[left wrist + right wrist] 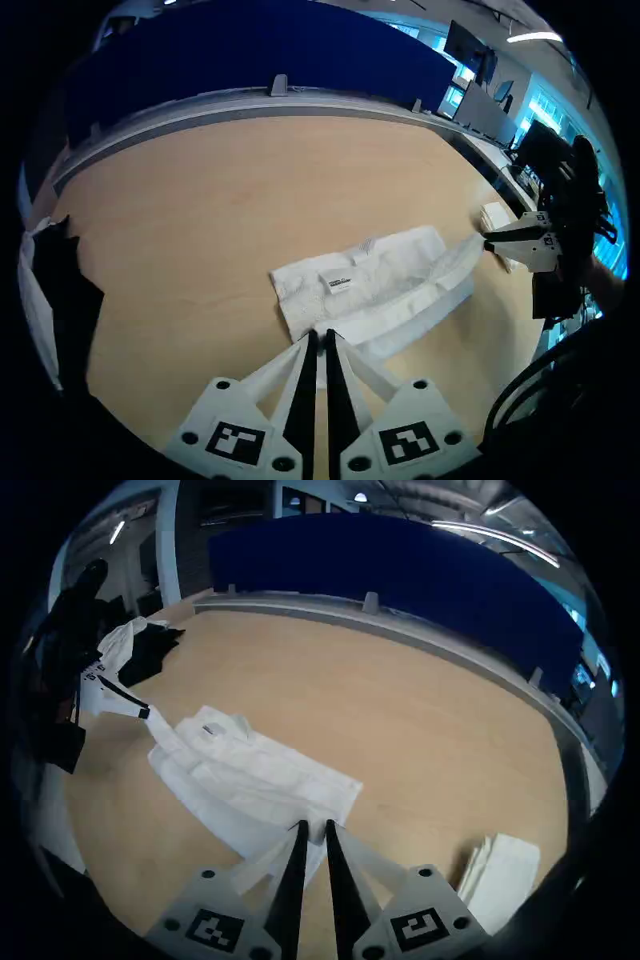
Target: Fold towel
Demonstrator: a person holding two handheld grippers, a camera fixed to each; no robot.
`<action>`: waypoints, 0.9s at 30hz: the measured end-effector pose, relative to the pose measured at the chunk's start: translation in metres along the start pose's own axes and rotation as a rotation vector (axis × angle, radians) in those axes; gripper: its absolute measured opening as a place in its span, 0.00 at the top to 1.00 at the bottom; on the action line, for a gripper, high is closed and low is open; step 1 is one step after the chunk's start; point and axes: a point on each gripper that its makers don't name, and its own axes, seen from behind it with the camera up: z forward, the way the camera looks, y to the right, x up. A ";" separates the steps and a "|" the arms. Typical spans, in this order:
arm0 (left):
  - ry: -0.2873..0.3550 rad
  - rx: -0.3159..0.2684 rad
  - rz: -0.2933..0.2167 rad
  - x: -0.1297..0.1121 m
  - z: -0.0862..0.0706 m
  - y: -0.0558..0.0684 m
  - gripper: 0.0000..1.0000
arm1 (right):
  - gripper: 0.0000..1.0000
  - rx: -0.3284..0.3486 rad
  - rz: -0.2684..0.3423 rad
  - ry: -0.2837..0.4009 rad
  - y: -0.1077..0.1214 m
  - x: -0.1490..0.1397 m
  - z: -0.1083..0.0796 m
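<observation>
Pinching opposite ends of towel (376, 272): left tool (321, 334), right tool (314, 826) both clamped on cloth. Towel lies mid-desk (224, 184), folded lengthwise, looks loose; crosswise folds likely remain.

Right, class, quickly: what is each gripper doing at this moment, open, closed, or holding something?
Left gripper: closed, pinching one end of the towel.
Right gripper: closed, pinching the other end of the towel.

Bare tabletop (240, 184) lies open beyond the towel (368, 280); a blue partition (240, 56) walls the far edge.
</observation>
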 end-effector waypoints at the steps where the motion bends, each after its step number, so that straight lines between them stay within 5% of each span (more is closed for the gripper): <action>1: -0.002 0.001 0.000 0.000 0.002 -0.001 0.92 | 0.83 0.000 0.001 -0.003 0.001 -0.001 0.002; 17: 0.015 0.037 -0.024 -0.002 0.042 -0.014 0.92 | 0.81 -0.054 0.050 -0.021 0.016 -0.016 0.041; 23: 0.017 0.066 -0.018 -0.002 0.050 -0.022 0.83 | 0.78 -0.077 0.065 -0.027 0.020 -0.020 0.052; 27: 0.016 0.084 -0.016 -0.002 0.055 -0.027 0.68 | 0.75 -0.098 0.069 -0.028 0.024 -0.019 0.057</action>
